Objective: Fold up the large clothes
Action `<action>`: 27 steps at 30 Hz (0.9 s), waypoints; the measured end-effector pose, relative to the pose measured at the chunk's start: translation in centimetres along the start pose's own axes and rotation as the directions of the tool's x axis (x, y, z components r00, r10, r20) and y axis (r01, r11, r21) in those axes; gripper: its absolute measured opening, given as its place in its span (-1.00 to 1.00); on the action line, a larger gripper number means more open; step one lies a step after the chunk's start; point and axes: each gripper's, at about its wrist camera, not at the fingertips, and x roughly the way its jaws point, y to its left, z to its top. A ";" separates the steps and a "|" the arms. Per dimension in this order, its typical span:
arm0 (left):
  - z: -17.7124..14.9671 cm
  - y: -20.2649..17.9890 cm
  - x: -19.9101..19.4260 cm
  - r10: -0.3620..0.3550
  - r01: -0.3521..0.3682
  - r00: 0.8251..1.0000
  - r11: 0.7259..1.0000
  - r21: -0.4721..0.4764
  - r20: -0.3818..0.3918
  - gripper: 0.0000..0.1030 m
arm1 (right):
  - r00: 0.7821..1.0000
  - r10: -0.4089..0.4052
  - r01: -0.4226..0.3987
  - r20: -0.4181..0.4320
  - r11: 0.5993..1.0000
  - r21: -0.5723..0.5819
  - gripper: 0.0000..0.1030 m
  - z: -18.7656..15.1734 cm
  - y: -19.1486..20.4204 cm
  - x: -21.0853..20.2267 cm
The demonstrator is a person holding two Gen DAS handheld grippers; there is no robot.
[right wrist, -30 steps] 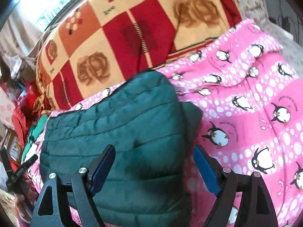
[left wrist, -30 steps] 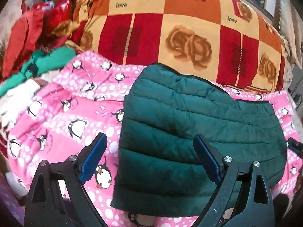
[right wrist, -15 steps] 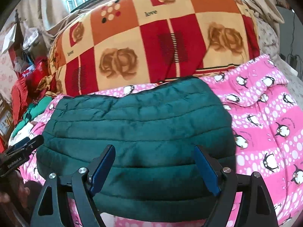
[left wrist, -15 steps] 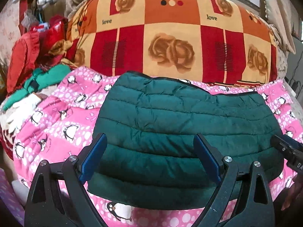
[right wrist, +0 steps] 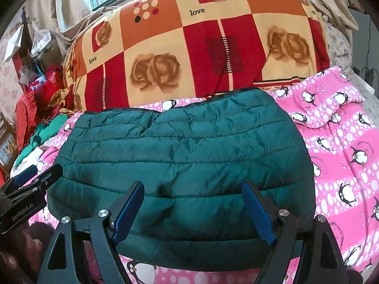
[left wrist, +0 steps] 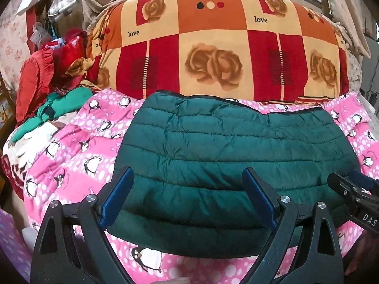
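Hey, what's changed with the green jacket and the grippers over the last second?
Both views swung to face the folded green puffer jacket squarely, so each open hand-held gripper, left and right, now frames its near edge. Nothing was grasped. The jacket stayed folded on the pink penguin blanket.

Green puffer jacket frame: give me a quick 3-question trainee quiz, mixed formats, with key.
1. True or false: the left gripper is shut on the green puffer jacket.
2. Multiple choice: the jacket lies on A) a bare wooden table, B) the pink penguin blanket, C) a tiled floor.
3. Fill in: the word printed on the rose-patterned quilt behind the jacket is ____.

Key: 1 false, both the left and the right gripper are open above it; 2 B; 3 love.
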 end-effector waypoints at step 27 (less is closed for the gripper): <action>-0.5 -0.4 0.3 -0.014 0.014 1.000 1.000 -0.018 -0.006 0.80 | 1.000 -0.024 0.024 -0.018 0.999 -0.025 0.60 -0.3 1.0 0.9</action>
